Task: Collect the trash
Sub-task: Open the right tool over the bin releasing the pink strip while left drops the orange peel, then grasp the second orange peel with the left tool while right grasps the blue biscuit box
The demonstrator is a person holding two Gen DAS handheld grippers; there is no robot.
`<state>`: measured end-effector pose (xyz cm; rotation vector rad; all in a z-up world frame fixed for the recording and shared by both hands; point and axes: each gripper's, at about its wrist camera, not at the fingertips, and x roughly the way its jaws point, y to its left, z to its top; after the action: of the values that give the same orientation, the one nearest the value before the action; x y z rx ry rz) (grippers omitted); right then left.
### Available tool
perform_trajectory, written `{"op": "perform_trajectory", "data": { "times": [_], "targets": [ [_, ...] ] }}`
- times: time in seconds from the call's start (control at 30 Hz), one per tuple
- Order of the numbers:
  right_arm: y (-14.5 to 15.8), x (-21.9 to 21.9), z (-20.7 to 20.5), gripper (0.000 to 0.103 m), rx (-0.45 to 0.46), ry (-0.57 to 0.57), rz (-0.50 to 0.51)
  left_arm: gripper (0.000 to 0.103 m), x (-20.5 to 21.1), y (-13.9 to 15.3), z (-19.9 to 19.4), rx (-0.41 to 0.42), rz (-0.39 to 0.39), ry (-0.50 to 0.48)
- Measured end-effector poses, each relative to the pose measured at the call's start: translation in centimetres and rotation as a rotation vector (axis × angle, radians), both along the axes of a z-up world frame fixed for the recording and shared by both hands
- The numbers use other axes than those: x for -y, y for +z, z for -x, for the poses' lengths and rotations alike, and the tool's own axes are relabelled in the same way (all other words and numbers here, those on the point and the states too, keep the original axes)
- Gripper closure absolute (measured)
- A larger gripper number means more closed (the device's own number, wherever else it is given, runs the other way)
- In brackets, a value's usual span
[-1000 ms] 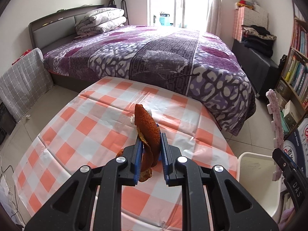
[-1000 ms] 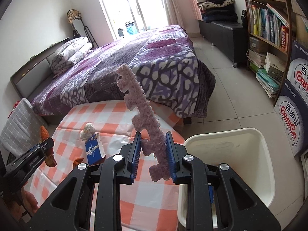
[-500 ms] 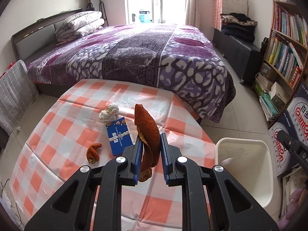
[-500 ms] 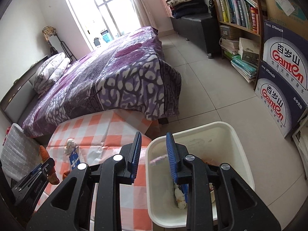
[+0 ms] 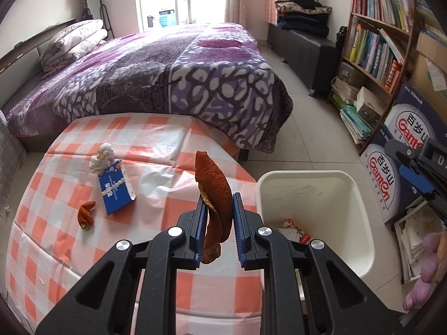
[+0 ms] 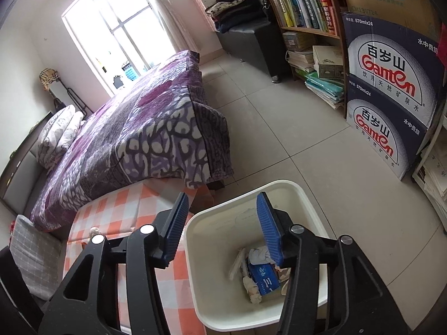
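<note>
The left claw (image 5: 216, 223) pinches an orange peel (image 5: 213, 192) near its middle, above the desk (image 5: 167, 150) edge and just beside the white bin (image 5: 307, 174). The peel looks dry, curled and very light, so a gentle pinch should hold it, though it may crack if squeezed hard. The right claw (image 6: 220, 226) hangs wide and empty over the bin, where paper and a blue packet already lie. On the desk remain a small peel (image 5: 86, 214), a blue box (image 5: 115, 187) and a wad of tissue (image 5: 101, 157) touching it. The box is stiff and best taken across its narrow sides; the tissue is soft and can be grasped anywhere.
</note>
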<state>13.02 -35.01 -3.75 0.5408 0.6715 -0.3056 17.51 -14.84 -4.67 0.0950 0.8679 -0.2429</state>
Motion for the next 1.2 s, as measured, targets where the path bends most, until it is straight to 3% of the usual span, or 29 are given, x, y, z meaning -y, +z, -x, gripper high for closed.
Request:
{"op": "perform_trajectory", "data": {
  "times": [0.2, 0.3, 0.4, 0.57, 0.6, 0.67, 0.7, 1.1, 1.2],
  "targets": [
    [-0.1, 1.3, 0.7, 0.032, 0.0, -0.053, 0.0, 0.085, 2.0, -1.2, 0.2, -0.083, 0.065, -0.075],
    [-0.1, 2.0, 1.1, 0.027, 0.005, -0.073, -0.021, 0.085, 2.9, -1.5, 0.2, -0.113, 0.093, -0.101],
    [0.0, 2.6, 1.4, 0.015, 0.011, -0.096, -0.021, 0.084, 3.7, -1.7, 0.3, -0.136, 0.113, -0.133],
    [-0.1, 3.1, 1.7, 0.012, 0.002, -0.116, -0.019, 0.083, 4.7, -2.1, 0.4, -0.174, 0.158, -0.178],
    [-0.1, 3.2, 1.7, 0.012, -0.001, -0.121, -0.022, 0.081, 4.9, -2.2, 0.4, -0.178, 0.168, -0.19],
    [-0.2, 3.5, 1.8, 0.012, -0.006, -0.131, -0.03, 0.054, 5.1, -2.3, 0.5, -0.182, 0.179, -0.207],
    [-0.3, 3.7, 1.8, 0.011, -0.009, -0.138, -0.032, 0.051, 5.0, -2.4, 0.6, -0.179, 0.183, -0.208],
    [-1.1, 3.1, 1.0, 0.007, -0.056, -0.142, -0.054, 0.037, 2.9, -3.6, -0.6, -0.215, 0.153, -0.12],
    [-1.6, 2.8, 0.6, 0.007, -0.087, -0.136, -0.063, 0.028, 1.9, -4.1, -1.0, -0.219, 0.12, -0.077]
  ]
}}
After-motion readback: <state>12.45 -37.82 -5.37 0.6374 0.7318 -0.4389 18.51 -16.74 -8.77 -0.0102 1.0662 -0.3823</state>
